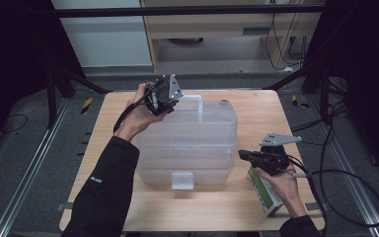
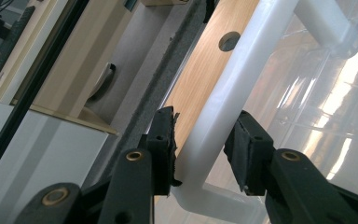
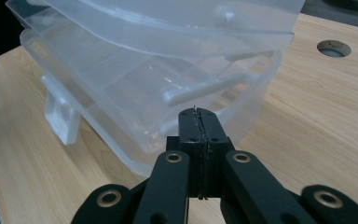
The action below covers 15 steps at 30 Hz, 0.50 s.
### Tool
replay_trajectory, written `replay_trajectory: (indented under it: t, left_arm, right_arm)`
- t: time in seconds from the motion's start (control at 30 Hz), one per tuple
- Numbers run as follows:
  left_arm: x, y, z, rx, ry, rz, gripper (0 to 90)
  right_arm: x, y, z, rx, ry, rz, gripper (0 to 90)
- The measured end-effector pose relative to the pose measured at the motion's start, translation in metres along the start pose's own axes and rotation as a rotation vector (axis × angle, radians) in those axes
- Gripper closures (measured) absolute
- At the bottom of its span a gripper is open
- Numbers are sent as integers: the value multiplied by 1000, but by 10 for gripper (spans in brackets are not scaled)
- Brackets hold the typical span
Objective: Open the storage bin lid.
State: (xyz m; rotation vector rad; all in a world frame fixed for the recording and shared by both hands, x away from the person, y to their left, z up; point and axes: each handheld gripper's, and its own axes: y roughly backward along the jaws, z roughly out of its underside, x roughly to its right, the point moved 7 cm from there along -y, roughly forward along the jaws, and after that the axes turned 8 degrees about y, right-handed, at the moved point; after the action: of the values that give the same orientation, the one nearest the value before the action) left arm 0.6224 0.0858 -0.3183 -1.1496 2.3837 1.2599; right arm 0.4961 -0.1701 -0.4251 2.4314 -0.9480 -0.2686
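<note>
Black jaws of your left hand-held gripper (image 2: 200,154) rise at the bottom of the left gripper view, standing apart with the white handle (image 2: 233,88) of the clear plastic box (image 1: 190,143) running between them, the left pad touching or nearly so, the right one a little off it. In the high view that box sits mid-frame on the worktop (image 1: 256,106), its tiers fanned open and its latch (image 1: 182,180) toward you. Your right hand-held gripper (image 3: 199,122) has its jaws pressed together on nothing, nose close to the box's lower corner; at lower right of the high view a green-and-white carton (image 1: 265,194) lies under that hand. Close unevenly on the handle and it may slip sideways; lift it one-handed and the loose tiers could swing or the box drag across the wood
</note>
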Motion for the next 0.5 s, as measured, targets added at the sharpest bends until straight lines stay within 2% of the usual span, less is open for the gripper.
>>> replay_trajectory:
  t: [0.13,0.43,0.5]
  left_arm:
    - [0,0,0,-1,1,3,632]
    - [3,2,2,-1,-5,16,632]
    - [4,3,3,3,-2,15,630]
  right_arm:
    - [-2,-2,-7,38,-18,-15,900]
    - [-4,-3,-15,69,-20,-7,900]
    - [-4,-4,-14,59,-18,-4,900]
